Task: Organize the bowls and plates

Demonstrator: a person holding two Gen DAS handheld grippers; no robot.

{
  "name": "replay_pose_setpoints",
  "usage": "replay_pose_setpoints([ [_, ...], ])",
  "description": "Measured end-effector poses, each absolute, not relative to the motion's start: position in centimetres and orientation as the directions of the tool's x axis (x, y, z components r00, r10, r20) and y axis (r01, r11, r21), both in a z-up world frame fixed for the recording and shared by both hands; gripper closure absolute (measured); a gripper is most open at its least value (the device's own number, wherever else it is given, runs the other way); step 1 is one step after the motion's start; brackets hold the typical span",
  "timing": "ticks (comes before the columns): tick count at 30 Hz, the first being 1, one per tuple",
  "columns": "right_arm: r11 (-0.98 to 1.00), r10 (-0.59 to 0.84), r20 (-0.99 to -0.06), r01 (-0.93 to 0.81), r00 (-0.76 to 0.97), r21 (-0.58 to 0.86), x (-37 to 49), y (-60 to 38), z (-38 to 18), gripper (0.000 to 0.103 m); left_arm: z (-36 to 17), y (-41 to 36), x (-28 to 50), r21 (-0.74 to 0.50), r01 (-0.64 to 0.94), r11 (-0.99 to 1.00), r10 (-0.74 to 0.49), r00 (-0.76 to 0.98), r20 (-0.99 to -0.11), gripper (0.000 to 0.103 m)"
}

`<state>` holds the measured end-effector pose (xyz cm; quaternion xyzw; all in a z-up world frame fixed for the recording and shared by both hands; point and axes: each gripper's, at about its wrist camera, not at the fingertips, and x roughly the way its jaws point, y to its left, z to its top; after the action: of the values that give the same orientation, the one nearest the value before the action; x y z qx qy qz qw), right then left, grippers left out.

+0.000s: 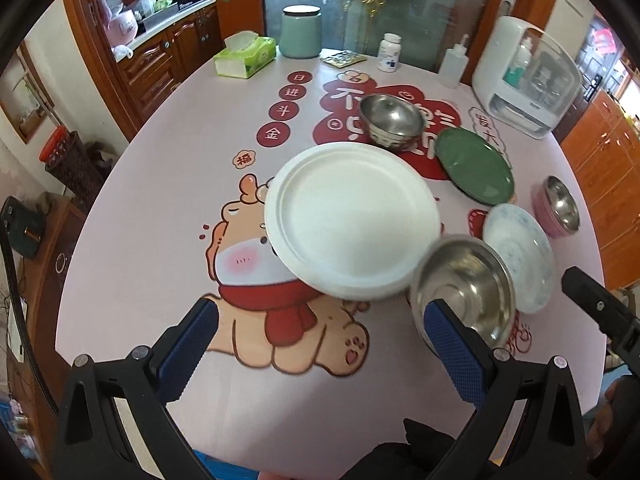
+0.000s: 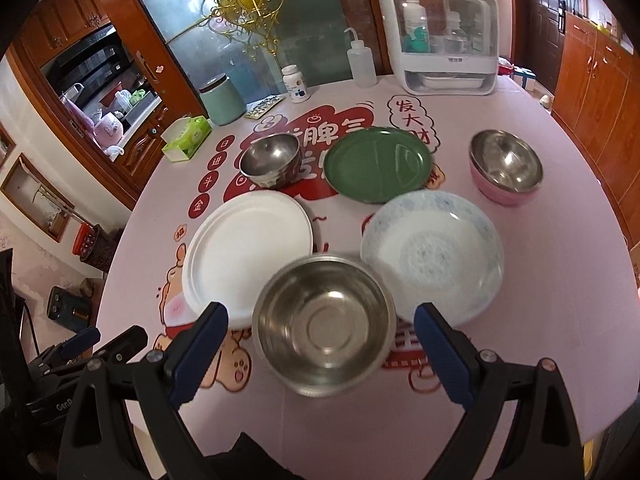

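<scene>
On the pink round table (image 2: 560, 280) lie a white plate (image 1: 352, 220) (image 2: 248, 256), a green plate (image 1: 474, 164) (image 2: 378, 164) and a pale blue-speckled plate (image 1: 520, 256) (image 2: 432, 256). A near steel bowl (image 1: 464, 288) (image 2: 324, 324) stands between the white and speckled plates. A far steel bowl (image 1: 390, 118) (image 2: 270, 158) sits beside the green plate. A pink-sided steel bowl (image 1: 558, 206) (image 2: 506, 166) stands at the right. My left gripper (image 1: 320, 344) is open, short of the white plate. My right gripper (image 2: 322, 354) is open, its fingers either side of the near steel bowl, apart from it.
Along the far edge stand a tissue box (image 1: 244, 56) (image 2: 186, 136), a mint canister (image 1: 300, 32) (image 2: 222, 100), a pill bottle (image 1: 389, 52) (image 2: 295, 83), a squeeze bottle (image 1: 454, 62) (image 2: 360, 64) and a white cabinet (image 1: 524, 76) (image 2: 444, 36). Wooden cupboards surround the table.
</scene>
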<state>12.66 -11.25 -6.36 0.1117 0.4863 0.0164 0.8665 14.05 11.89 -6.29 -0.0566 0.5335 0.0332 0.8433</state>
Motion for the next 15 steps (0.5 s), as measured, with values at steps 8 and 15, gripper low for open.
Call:
replay_pose_setpoints([
  [8,0.976,0.13,-0.863,0.09,0.488,0.197,17.5,-10.9,-7.9,0.008,-8.6,14.6,18.5,-0.054,-0.157,0.986,0.013,0.399,-0.917,0.001],
  [15,0.971,0.166,-0.874,0.08,0.457,0.226,21.1,-10.7,-10.3,0.008,-11.5,16.7,22.3,-0.069,-0.185,0.98,0.003,0.365,-0.931,0.001],
])
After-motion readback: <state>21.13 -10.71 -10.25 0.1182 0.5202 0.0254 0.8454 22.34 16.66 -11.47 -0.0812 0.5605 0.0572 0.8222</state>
